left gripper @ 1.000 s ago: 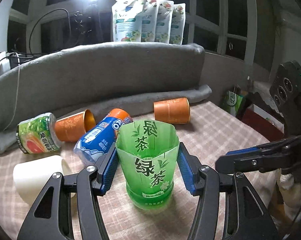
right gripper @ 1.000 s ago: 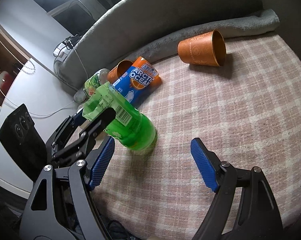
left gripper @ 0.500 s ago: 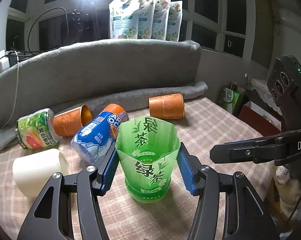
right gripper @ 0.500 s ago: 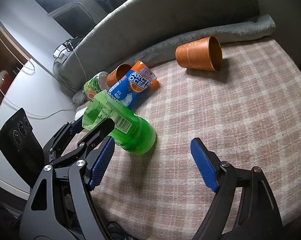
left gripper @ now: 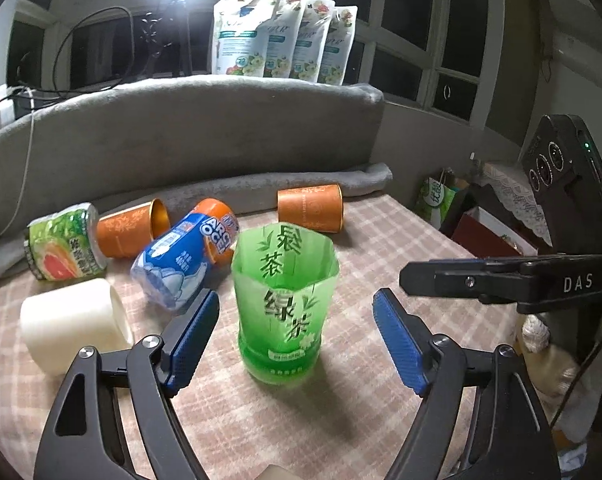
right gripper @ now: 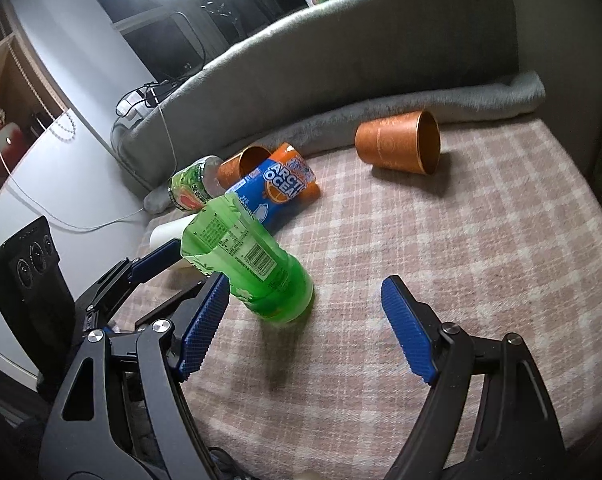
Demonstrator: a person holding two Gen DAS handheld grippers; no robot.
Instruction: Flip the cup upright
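Note:
A green cut-bottle cup (left gripper: 287,304) with Chinese lettering stands upright, mouth up, on the checked cloth (left gripper: 381,248). My left gripper (left gripper: 297,338) is open, its blue pads apart from the cup on both sides. The cup also shows in the right wrist view (right gripper: 253,264), between the left gripper's fingers (right gripper: 157,260). My right gripper (right gripper: 307,330) is open and empty, just right of the cup. It shows as a black finger (left gripper: 481,278) in the left wrist view.
Lying on their sides: a blue-orange Arctic Ocean cup (left gripper: 185,262), two orange cups (left gripper: 131,228) (left gripper: 311,208), a green grapefruit can (left gripper: 61,248), a white cup (left gripper: 71,322). A grey padded backrest (left gripper: 205,132) rims the far side. The cloth edge drops off at right.
My left gripper has opened and let go of the green cup, which now stands upright by itself. The left gripper has drawn back a little. The right gripper stays open.

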